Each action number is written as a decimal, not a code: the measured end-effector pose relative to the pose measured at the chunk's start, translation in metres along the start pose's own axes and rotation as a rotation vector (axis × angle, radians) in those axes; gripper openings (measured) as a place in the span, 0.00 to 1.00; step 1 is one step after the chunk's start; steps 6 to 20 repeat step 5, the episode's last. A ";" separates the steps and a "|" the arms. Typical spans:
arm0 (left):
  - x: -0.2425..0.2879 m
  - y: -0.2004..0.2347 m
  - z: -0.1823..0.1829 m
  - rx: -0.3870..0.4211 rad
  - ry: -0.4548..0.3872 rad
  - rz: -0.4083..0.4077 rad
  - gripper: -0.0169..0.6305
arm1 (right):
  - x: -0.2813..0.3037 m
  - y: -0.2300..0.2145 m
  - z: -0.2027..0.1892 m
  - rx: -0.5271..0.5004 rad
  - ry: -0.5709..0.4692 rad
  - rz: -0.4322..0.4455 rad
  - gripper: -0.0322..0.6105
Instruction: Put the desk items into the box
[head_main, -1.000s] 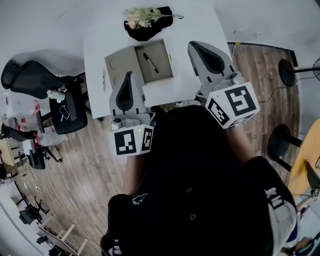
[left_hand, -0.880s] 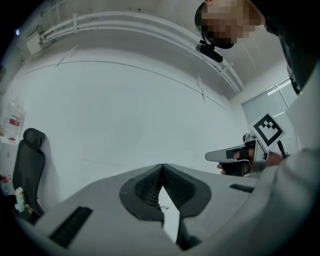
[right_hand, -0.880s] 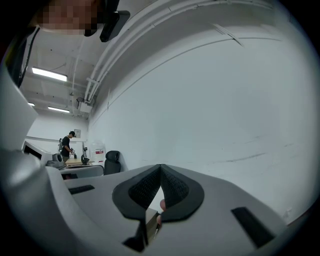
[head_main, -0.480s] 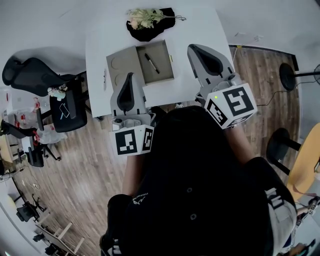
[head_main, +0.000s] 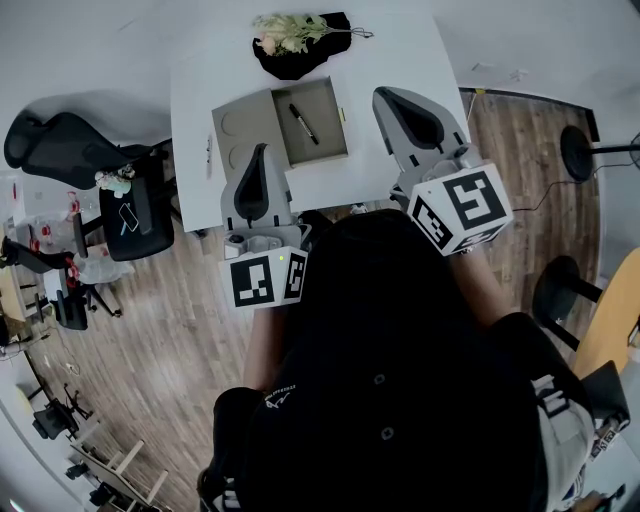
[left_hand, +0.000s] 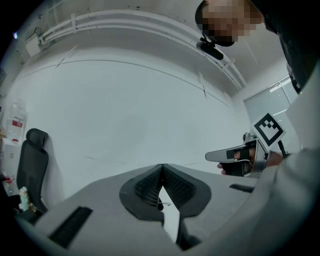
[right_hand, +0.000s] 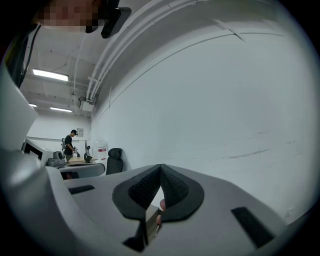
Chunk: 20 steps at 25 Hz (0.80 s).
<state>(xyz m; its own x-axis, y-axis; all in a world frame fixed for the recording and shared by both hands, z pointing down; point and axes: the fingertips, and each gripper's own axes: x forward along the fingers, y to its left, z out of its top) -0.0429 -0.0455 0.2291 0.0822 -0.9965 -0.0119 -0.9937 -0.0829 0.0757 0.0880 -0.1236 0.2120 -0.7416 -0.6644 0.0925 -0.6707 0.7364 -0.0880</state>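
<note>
An open grey box (head_main: 328, 145) lies on the white table (head_main: 400, 55), its lid (head_main: 243, 128) folded out to the left. A black pen (head_main: 301, 125) rests inside the box. My left gripper (head_main: 259, 152) hovers at the table's front edge, just in front of the lid, shut and empty. My right gripper (head_main: 383, 95) hangs to the right of the box, also shut with nothing in it. In the left gripper view the jaws (left_hand: 161, 168) meet at the tip and point at a white wall, with the right gripper (left_hand: 227, 155) off to the side. The right gripper view shows its jaws (right_hand: 161, 168) closed.
A bunch of pale flowers (head_main: 285, 32) lies on a black cloth (head_main: 300, 62) at the table's far edge. A thin pen (head_main: 208, 157) lies near the left edge. A black office chair (head_main: 70, 150) stands to the left, and round stools (head_main: 575, 145) to the right.
The right gripper has drifted slightly to the left. The left gripper and the things on the table have not moved.
</note>
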 end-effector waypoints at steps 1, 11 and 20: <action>0.001 0.000 -0.001 0.001 0.002 0.000 0.04 | 0.000 -0.001 0.000 0.000 0.000 0.001 0.05; 0.004 -0.001 -0.003 0.004 0.010 0.001 0.04 | 0.002 -0.004 -0.001 0.003 0.001 0.000 0.05; 0.004 -0.001 -0.003 0.004 0.010 0.001 0.04 | 0.002 -0.004 -0.001 0.003 0.001 0.000 0.05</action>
